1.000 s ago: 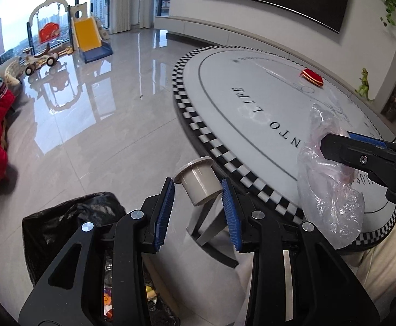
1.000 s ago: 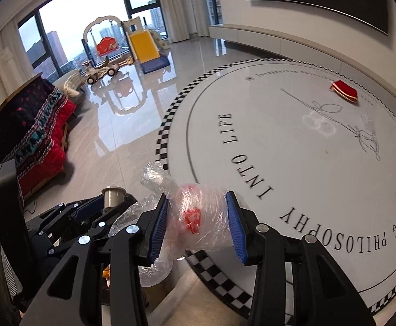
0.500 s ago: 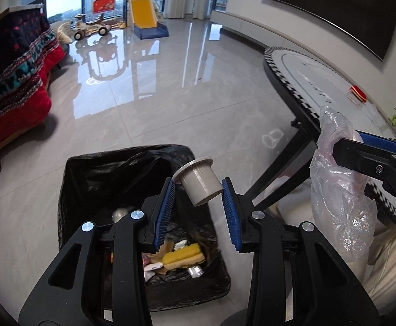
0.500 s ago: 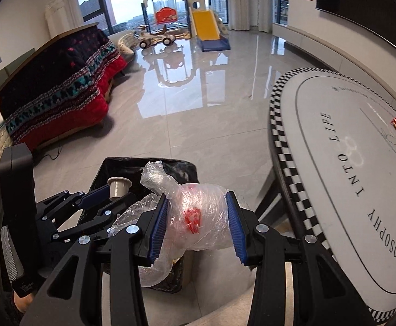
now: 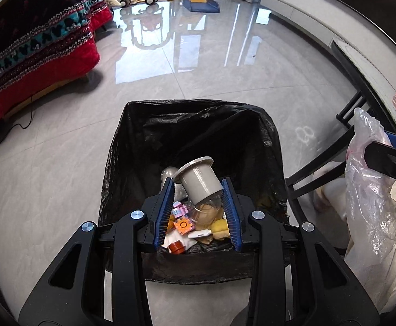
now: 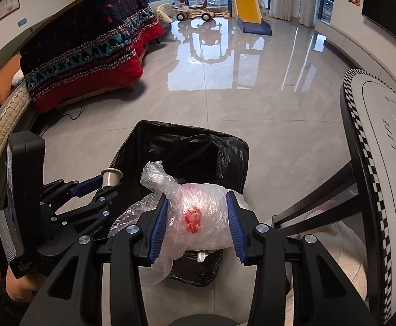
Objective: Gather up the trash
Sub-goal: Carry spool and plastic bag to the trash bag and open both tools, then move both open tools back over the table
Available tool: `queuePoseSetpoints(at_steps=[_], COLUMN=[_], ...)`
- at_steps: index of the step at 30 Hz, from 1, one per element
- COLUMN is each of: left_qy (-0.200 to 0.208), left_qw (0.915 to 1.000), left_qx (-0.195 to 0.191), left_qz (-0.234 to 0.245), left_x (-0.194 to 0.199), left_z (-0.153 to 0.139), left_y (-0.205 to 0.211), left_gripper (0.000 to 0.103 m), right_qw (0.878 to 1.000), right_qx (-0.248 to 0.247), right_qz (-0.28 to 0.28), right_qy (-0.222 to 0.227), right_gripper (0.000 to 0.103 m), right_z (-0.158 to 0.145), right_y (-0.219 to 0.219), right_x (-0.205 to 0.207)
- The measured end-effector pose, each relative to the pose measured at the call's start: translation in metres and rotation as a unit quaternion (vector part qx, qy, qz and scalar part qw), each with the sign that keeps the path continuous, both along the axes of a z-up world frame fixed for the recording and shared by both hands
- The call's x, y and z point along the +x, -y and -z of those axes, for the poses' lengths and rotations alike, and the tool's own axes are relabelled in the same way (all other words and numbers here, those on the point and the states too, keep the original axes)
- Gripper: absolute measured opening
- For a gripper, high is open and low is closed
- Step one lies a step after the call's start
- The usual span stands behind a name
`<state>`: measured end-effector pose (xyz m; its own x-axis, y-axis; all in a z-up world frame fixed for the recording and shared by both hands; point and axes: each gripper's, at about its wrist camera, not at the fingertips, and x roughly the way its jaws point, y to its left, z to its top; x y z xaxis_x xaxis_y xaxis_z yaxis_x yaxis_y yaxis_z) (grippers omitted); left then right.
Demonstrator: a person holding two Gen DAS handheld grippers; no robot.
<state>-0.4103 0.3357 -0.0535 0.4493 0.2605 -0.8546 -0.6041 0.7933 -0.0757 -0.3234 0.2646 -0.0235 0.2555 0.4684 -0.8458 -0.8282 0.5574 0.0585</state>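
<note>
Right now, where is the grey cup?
The grey cup is clamped in the left gripper, tilted above the open black bin, seen centre of the left wrist view.

The left claw (image 5: 198,206) carried the cup (image 5: 199,180) over the bin (image 5: 132,146).

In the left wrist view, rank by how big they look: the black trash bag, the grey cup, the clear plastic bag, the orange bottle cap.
1. black trash bag
2. clear plastic bag
3. grey cup, though nearness to the camera enlarges it
4. orange bottle cap
</note>
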Motion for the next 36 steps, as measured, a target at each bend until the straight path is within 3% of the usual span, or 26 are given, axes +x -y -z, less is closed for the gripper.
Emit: queuePoseSetpoints(at_steps=[3, 4, 6, 10, 23, 36], left_qy=[-0.017, -0.028, -0.042, -0.04, -0.023, 0.013], left_qw=[0.9998, 0.9996, 0.999, 0.9987, 0.9996, 0.9949], left_qx=[-0.004, -0.004, 0.003, 0.024, 0.013, 0.032], left_qz=[-0.002, -0.004, -0.019, -0.022, -0.001, 0.094], left_x=[-0.001, 0.0, -0.001, -0.004, 0.014, 0.089], left_z=[0.008, 0.011, 0.015, 0.014, -0.001, -0.038], left_y=[-0.002, -0.003, -0.003, -0.002, 0.011, 0.067], left_gripper=[0.037, 0.041, 0.097, 0.097, 0.097, 0.097], right_qw=[1.0, 1.0, 1.0, 1.0, 0.998, 0.987], right_qx=[-0.005, -0.012, -0.015, -0.007, 0.034, 0.09], right_qz=[0.0, -0.001, 0.012, 0.019, 0.057, 0.128], right_qy=[-0.009, -0.013, -0.011, -0.018, -0.023, -0.02], right_gripper=[0.049, 0.059, 0.068, 0.071, 0.071, 0.072], right_z=[0.005, 0.007, 0.01, 0.011, -0.004, -0.033], right_y=[-0.01, -0.012, -0.013, -0.005, 0.026, 0.084], right_x=[0.006, 0.009, 0.013, 0.017, 0.037, 0.091])
